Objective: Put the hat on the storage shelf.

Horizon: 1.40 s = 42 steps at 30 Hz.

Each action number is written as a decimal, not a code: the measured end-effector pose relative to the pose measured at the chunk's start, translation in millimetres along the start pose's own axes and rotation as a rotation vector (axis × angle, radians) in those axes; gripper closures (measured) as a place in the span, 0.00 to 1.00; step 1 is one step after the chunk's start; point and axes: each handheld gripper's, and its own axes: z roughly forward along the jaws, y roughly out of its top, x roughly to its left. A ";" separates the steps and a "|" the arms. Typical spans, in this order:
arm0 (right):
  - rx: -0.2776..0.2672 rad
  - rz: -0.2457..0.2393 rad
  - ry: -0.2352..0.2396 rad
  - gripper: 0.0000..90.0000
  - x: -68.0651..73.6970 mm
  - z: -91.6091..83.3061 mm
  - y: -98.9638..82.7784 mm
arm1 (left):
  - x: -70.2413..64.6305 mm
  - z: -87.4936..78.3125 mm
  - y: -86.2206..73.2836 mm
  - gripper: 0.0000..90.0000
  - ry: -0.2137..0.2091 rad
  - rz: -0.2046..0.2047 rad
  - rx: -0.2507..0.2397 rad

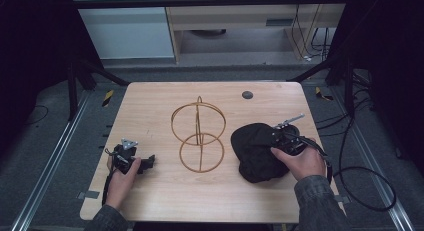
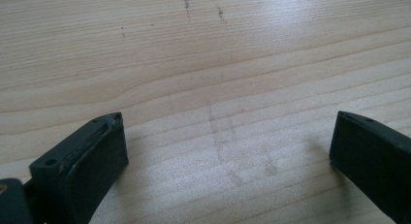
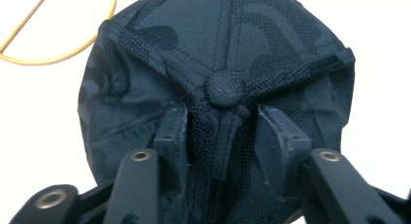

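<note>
A gold wire stand (image 1: 198, 136) sits near the middle of the wooden bench (image 1: 150, 191). It has a flat ring at the bottom and round hoops standing up on it. A small dark round spot (image 1: 247, 95) lies close to the far edge of the bench, toward the right corner. Black cables (image 1: 360, 176) lie on the grey floor (image 1: 50, 156) past the right edge.

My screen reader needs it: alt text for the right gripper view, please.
The right gripper pinches a fold of fabric just below the top button of a dark cap. Part of a gold wire stand lies at the upper left.
</note>
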 end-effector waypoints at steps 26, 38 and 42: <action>-0.024 -0.027 0.061 0.94 -8.0 -16.9 9.4 | -0.5 0.1 -0.1 0.00 -0.002 0.001 -0.002; -0.061 -0.058 0.061 0.94 -8.0 -45.1 12.9 | -0.6 0.1 -0.1 0.00 -0.003 0.002 -0.002; -0.081 -0.070 0.062 0.94 -8.2 -56.9 14.6 | -0.6 0.1 -0.1 0.00 -0.003 0.003 -0.002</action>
